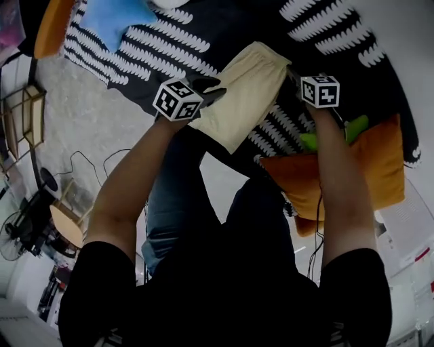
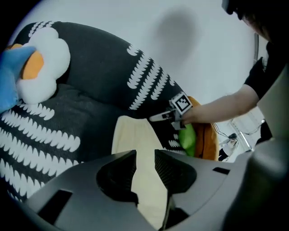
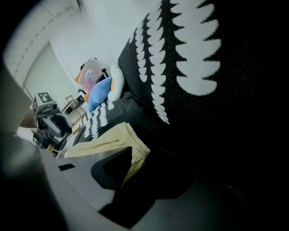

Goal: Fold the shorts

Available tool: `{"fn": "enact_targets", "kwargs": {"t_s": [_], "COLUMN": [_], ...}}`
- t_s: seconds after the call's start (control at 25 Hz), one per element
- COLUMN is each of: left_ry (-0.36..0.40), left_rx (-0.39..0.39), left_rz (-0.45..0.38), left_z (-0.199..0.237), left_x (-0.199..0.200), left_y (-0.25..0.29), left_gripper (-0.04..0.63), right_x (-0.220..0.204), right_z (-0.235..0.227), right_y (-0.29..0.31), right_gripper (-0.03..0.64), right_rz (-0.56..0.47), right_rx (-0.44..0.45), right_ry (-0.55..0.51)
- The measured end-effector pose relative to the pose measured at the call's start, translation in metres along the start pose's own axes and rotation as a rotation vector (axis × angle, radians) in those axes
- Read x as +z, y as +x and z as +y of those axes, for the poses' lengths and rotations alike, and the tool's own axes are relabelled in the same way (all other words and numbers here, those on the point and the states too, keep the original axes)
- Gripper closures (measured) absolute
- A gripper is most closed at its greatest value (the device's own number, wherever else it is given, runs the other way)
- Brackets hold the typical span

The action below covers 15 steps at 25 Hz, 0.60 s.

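Note:
The pale yellow shorts [image 1: 244, 88] lie folded into a long strip on the black sofa cover with its white leaf pattern [image 1: 203, 34]. My left gripper [image 1: 217, 91] hovers at the strip's left edge. In the left gripper view its jaws [image 2: 145, 155] stand apart, and the shorts [image 2: 135, 140] show in the gap below them without being pinched. My right gripper [image 1: 293, 73] is at the shorts' right end, by the waistband. In the right gripper view the waistband [image 3: 135, 153] lies loose beside the one visible jaw. The right gripper [image 3: 149, 155] stands open.
An orange cushion [image 1: 352, 169] and a green thing [image 1: 352, 129] lie just under my right arm. A blue star pillow [image 1: 115, 17] and a white flower pillow [image 2: 43, 58] sit at the sofa's far left. Grey floor with cables [image 1: 88, 159] lies left of the sofa.

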<state>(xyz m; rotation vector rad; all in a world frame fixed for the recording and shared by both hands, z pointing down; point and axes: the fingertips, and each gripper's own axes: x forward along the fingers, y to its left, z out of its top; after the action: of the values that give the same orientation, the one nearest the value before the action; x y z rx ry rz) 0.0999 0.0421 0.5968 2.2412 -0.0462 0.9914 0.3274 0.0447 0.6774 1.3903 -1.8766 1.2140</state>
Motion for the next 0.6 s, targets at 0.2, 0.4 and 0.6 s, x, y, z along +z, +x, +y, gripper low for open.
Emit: {"fn": "enact_targets", "kwargs": {"t_s": [0.2,0.4,0.6], "left_ry": [-0.053,-0.128,-0.134], "left_rx": [0.049,0.005,0.013], "left_rz": [-0.043,-0.030,-0.007], "left_z": [0.041,0.061,0.076], "left_x": [0.050,0.076,0.087], "left_y": [0.026,0.071,0.108], "left_gripper": [0.436,0.383,0.348], "right_x": [-0.009,-0.015,-0.018], "right_z": [-0.007,-0.002,0.003], "right_y": [0.001,0.004,0.007], "right_gripper": [0.446,0.433,0.418], "right_rz": [-0.027,-0.062,-0.071], "right_rx": [0.006,0.026,0.031], "right_ry": [0.102,0.211,0.251]}}
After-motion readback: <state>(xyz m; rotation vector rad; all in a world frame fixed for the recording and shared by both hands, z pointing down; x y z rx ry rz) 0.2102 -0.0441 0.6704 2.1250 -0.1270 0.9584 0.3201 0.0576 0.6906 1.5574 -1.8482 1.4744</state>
